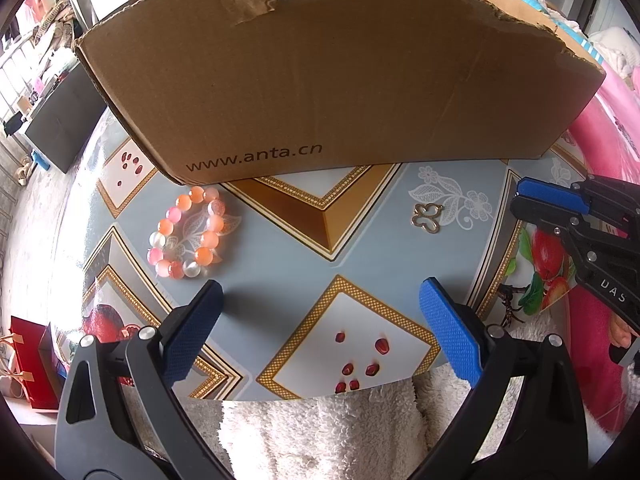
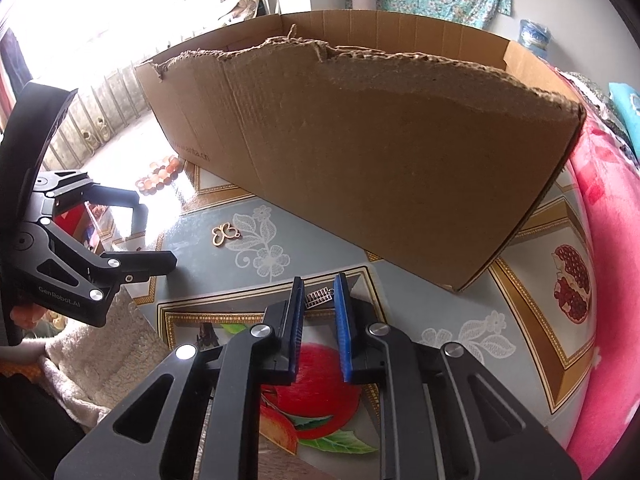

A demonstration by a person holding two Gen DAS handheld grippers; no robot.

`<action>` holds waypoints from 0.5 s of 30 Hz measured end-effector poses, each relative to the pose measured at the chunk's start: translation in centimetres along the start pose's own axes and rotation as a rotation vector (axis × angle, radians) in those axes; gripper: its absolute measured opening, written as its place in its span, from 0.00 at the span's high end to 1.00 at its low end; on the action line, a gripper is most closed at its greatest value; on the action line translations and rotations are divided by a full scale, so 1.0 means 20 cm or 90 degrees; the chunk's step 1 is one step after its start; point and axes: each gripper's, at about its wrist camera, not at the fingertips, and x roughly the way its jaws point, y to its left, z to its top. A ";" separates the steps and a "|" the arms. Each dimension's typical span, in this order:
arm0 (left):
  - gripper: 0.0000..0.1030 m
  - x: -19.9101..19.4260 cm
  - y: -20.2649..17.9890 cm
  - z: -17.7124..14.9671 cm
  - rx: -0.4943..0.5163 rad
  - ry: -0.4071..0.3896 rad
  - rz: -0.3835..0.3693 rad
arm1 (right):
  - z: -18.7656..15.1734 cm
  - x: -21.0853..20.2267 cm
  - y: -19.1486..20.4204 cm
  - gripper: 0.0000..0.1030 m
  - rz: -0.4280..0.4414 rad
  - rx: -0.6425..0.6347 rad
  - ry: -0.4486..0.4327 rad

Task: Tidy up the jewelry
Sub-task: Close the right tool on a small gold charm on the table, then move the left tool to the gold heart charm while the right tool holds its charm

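Observation:
A pink and orange bead bracelet [image 1: 188, 236] lies on the patterned table just ahead and left of my left gripper [image 1: 320, 300], which is wide open and empty. It shows far left in the right wrist view [image 2: 160, 176]. A gold butterfly pendant [image 1: 426, 216] lies to the right on the table, also seen in the right wrist view [image 2: 225, 235]. My right gripper [image 2: 319, 286] is nearly closed around a small silver abacus charm [image 2: 319, 298] at its fingertips. A torn open cardboard box [image 1: 320, 80] stands behind everything, also in the right wrist view [image 2: 380, 152].
The round table [image 1: 280, 248] has a glossy cloth with pomegranate prints. A white fluffy towel [image 1: 320, 432] lies at its near edge. A pink blanket [image 2: 608, 280] is at the right. A red gift bag [image 1: 32, 364] stands on the floor at the left.

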 end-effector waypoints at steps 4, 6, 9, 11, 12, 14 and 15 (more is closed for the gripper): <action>0.08 0.00 0.00 0.00 0.000 0.000 0.000 | -0.01 -0.01 -0.04 0.96 0.016 0.029 -0.004; 0.08 0.00 0.00 0.00 0.000 0.000 0.000 | -0.01 -0.01 -0.04 0.96 0.013 0.031 -0.004; 0.08 0.00 0.00 0.00 -0.001 0.000 0.000 | -0.01 -0.02 -0.05 0.96 0.013 0.045 -0.003; 0.08 0.00 0.00 0.00 0.000 0.000 0.000 | -0.01 -0.03 -0.07 0.96 0.011 0.068 -0.002; 0.08 0.00 0.00 0.00 0.000 0.000 0.000 | -0.01 -0.04 -0.08 0.96 0.010 0.080 0.000; 0.08 0.00 0.00 0.00 -0.001 -0.002 0.001 | -0.02 -0.05 -0.09 0.94 0.012 0.097 0.000; 0.08 0.00 0.00 0.00 0.000 -0.002 0.001 | -0.02 -0.05 -0.09 0.94 0.012 0.101 -0.001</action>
